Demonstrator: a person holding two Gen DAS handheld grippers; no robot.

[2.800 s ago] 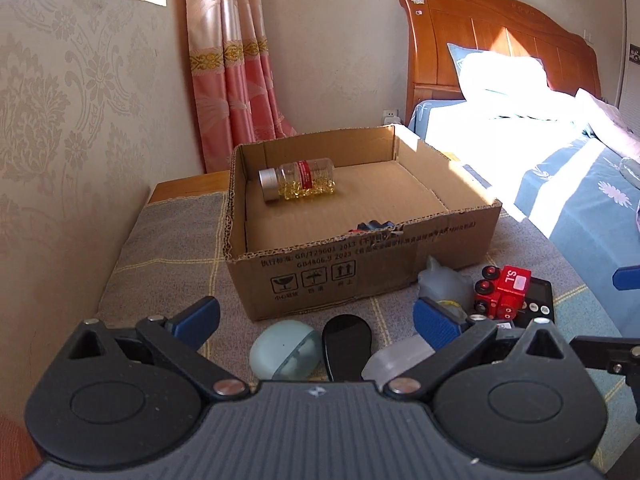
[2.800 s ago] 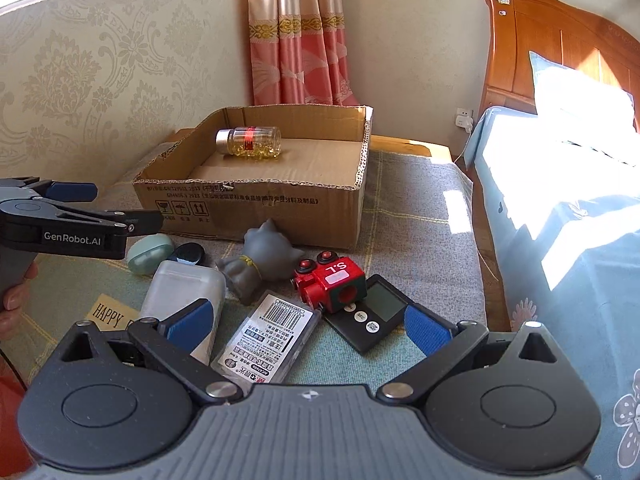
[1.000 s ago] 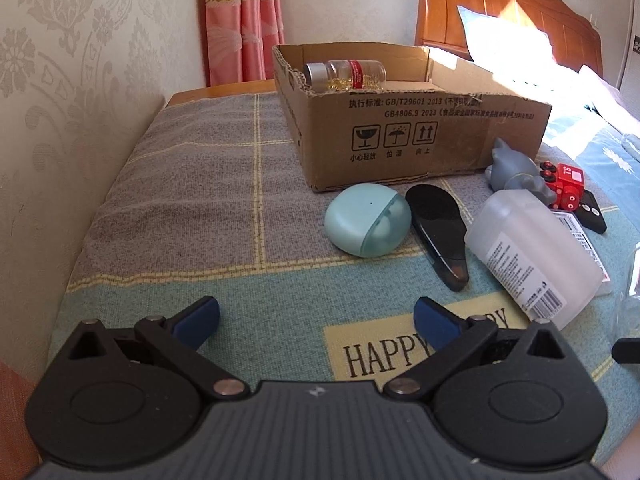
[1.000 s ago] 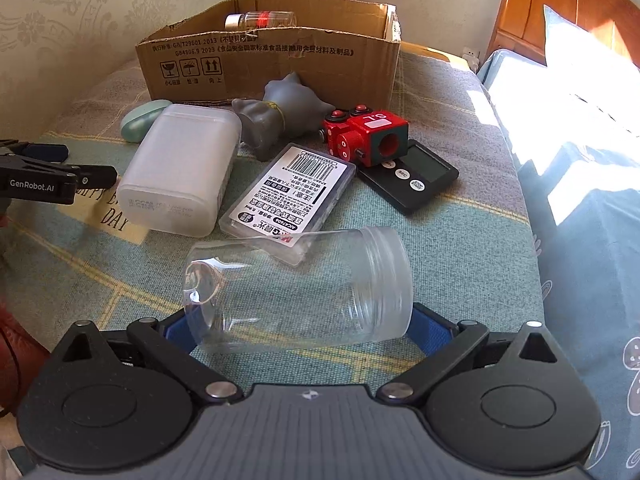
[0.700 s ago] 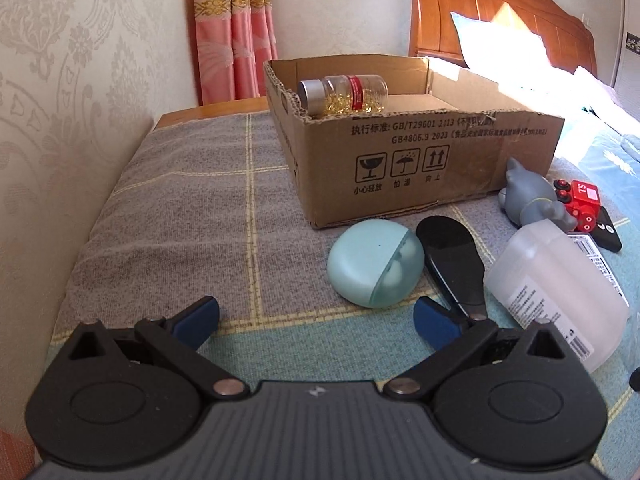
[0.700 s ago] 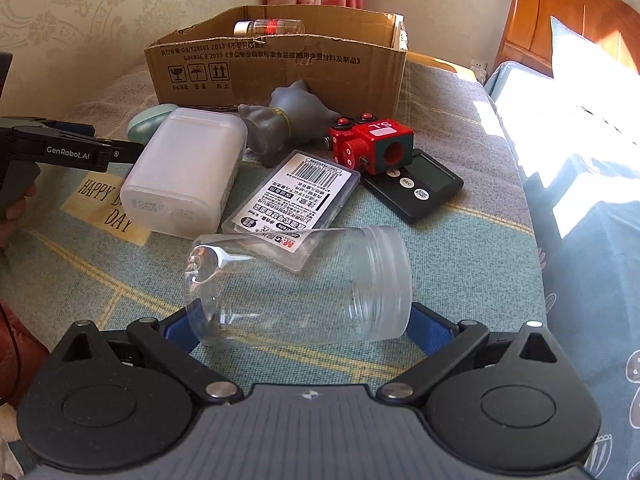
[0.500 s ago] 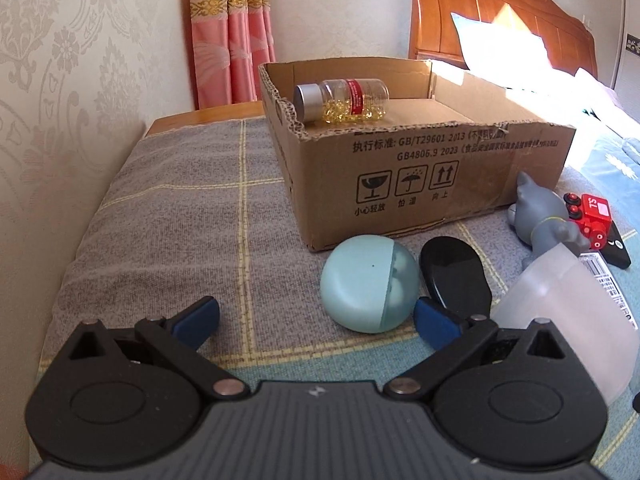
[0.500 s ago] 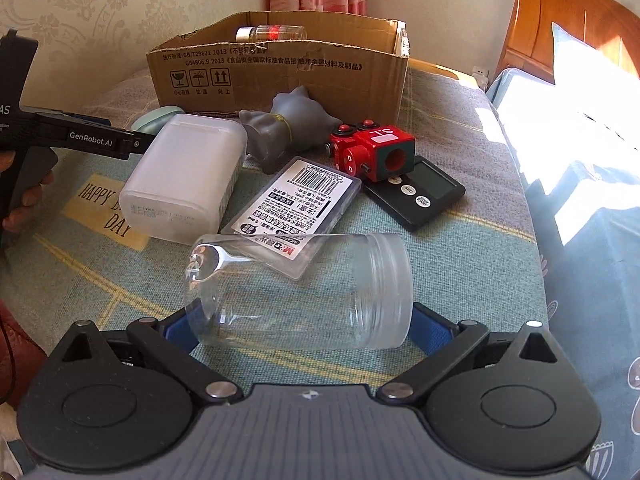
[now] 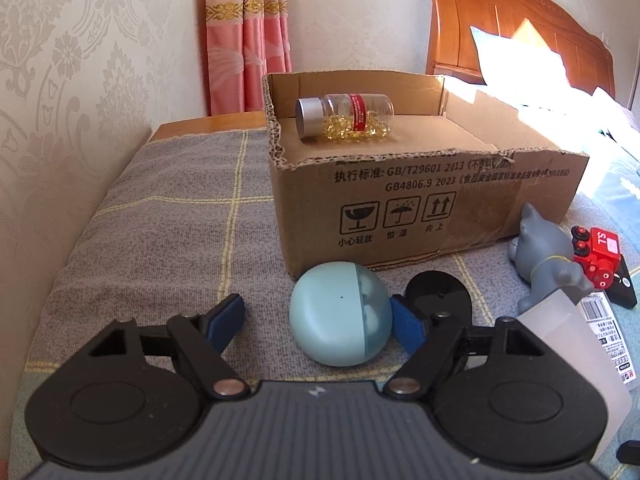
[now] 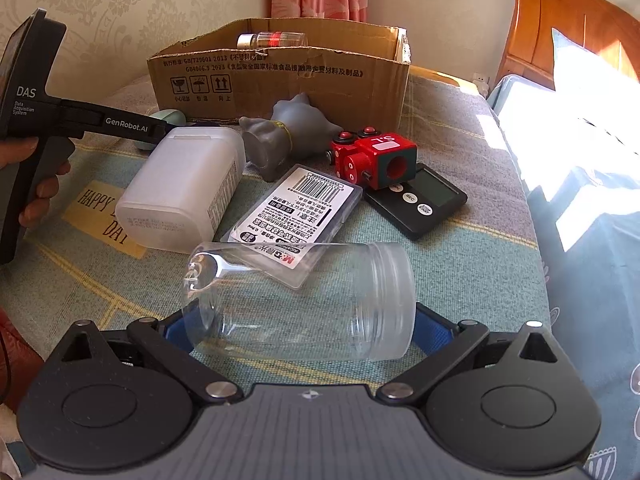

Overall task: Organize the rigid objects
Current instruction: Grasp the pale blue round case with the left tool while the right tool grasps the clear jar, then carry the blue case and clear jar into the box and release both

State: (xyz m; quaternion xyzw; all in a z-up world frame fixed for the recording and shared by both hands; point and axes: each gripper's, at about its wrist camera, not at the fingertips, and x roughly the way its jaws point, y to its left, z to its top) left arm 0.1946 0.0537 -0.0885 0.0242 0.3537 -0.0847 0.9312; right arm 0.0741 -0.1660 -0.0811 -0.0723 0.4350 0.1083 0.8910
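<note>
In the left wrist view, a round teal case [image 9: 336, 316] lies on the blanket in front of the cardboard box [image 9: 400, 208]. My left gripper [image 9: 318, 312] straddles it with its jaws closing. The right pad touches the case and the left pad stands clear of it. A pill bottle [image 9: 348, 116] lies inside the box. My right gripper [image 10: 304, 320] is shut on a clear empty jar [image 10: 300, 300], held sideways above the blanket. The right wrist view shows the left gripper's body [image 10: 80, 120] in a hand [image 10: 40, 196].
A black oval object [image 9: 438, 292] lies just right of the case. A frosted white container [image 10: 184, 188], a grey cat figure [image 10: 288, 140], a red toy block [image 10: 376, 156], a labelled flat case [image 10: 300, 208] and a black timer [image 10: 424, 200] lie nearby. A bed stands to the right.
My left gripper came forward until the teal case sat between its fingers, and its jaws have narrowed around it. The right gripper keeps the clear jar in the same place.
</note>
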